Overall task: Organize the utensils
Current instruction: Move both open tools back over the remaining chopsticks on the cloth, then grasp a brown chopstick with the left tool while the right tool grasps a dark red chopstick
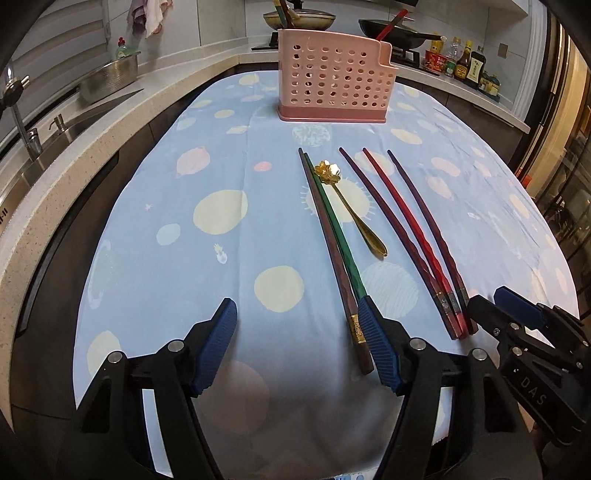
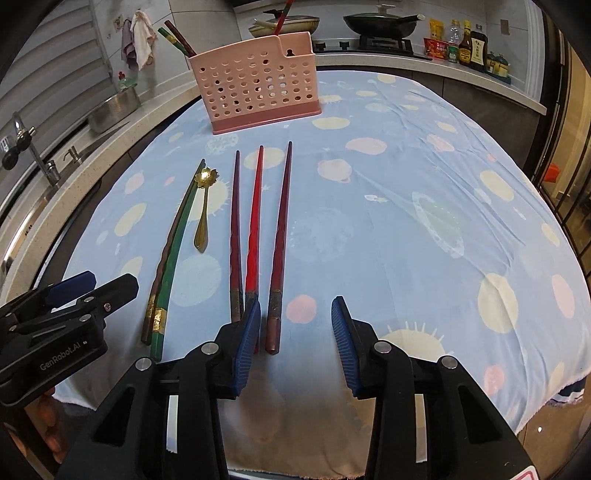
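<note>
A pink perforated utensil holder [image 1: 332,81] [image 2: 258,88] stands at the far end of the blue tablecloth [image 1: 184,258], with a few chopsticks [image 2: 177,37] in it. On the cloth lie a brown chopstick [image 1: 332,258] and a green chopstick [image 1: 338,236] side by side, a gold flower-handled spoon [image 1: 351,210] [image 2: 203,218], then a purple chopstick [image 2: 235,221], a red chopstick [image 2: 255,221] and a dark red chopstick [image 2: 280,221]. My left gripper [image 1: 297,314] is open, its right pad beside the brown and green ends. My right gripper [image 2: 295,314] is open around the dark red chopstick's end, pads not touching it.
A sink with a faucet [image 1: 33,136] and a metal colander [image 1: 110,74] are on the counter to the left. Pans [image 1: 299,18] sit on the stove behind the holder, sauce bottles [image 1: 461,62] at the back right. The cloth's near edge hangs just below both grippers.
</note>
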Tool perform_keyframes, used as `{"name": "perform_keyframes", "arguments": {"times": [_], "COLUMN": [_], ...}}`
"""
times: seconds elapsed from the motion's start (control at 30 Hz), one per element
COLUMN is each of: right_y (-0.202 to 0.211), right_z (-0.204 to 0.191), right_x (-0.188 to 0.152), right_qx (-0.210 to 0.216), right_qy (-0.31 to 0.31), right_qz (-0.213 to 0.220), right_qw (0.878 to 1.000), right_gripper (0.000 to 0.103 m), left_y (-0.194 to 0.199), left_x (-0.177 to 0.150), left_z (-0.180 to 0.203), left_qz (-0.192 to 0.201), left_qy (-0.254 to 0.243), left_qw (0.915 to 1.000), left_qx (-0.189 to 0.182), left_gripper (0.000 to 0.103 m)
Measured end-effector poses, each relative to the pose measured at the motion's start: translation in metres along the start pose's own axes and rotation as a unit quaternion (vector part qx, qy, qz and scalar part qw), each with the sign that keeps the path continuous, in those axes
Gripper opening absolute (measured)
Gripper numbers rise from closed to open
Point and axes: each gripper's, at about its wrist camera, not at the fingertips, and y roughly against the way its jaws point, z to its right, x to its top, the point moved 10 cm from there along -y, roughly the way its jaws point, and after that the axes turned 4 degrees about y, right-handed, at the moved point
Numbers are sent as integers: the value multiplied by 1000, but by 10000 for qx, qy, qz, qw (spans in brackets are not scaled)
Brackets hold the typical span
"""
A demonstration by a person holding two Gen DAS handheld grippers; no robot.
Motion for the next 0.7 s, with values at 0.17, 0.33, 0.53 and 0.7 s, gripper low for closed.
{"name": "perform_keyframes", "arguments": {"times": [0.17,0.33,0.53,0.7], "right_y": [-6,-9,-8,-8], "right_z": [-2,-3,1,4], "right_x": [-3,-3,-5,-5], "right_qx": [17,-22,-79,-95], "right_qy": [14,79,147,166], "right_qz": [-63,-51,-30,-20], "right_qw": [10000,10000,9999,9998], "right_gripper": [34,32,22,16], "left_y": [-6,-13,-18,-17], "left_x": [-4,-9,-13,-15], "left_z": [4,7,6,6], "left_qz": [-64,-134,-176,-131], "left_qy": [-56,-107,-174,-230], "left_qw": [10000,9999,9997,9996], "left_qx": [-7,5,38,47], "left_gripper": [63,63,62,62]}}
